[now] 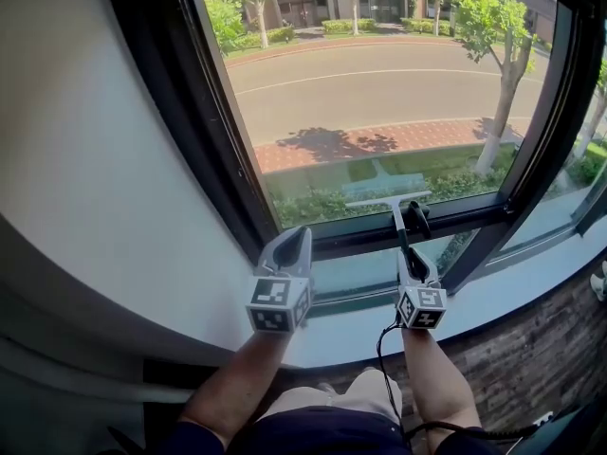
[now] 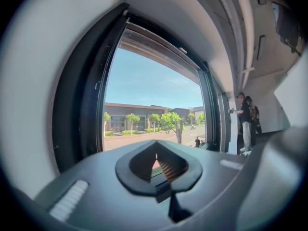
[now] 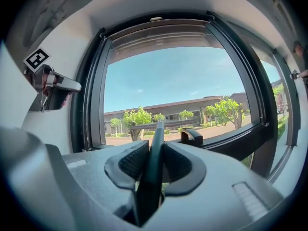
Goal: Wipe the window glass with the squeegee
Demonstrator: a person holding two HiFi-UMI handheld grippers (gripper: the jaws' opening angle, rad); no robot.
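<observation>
Squeegee (image 1: pixel 389 200) — handle clamped in your right gripper (image 1: pixel 414 269), blade crosswise ahead, low on the window glass (image 1: pixel 379 93); left gripper (image 1: pixel 292 246) closed, empty.

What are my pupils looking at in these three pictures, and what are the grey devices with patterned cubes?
There is no robot: a person holds a pair of tongs in each hand. The head view comes from a camera on the person's head, looking down at both arms and the window glass. The other two views come from cameras riding on each pair, looking along its jaws. The right tongs are clamped on the handle of a squeegee, whose blade sits low on the pane beside the black window handle. The left tongs are shut and empty, near the pale sill. The patterned cubes are part of the tongs.
</observation>
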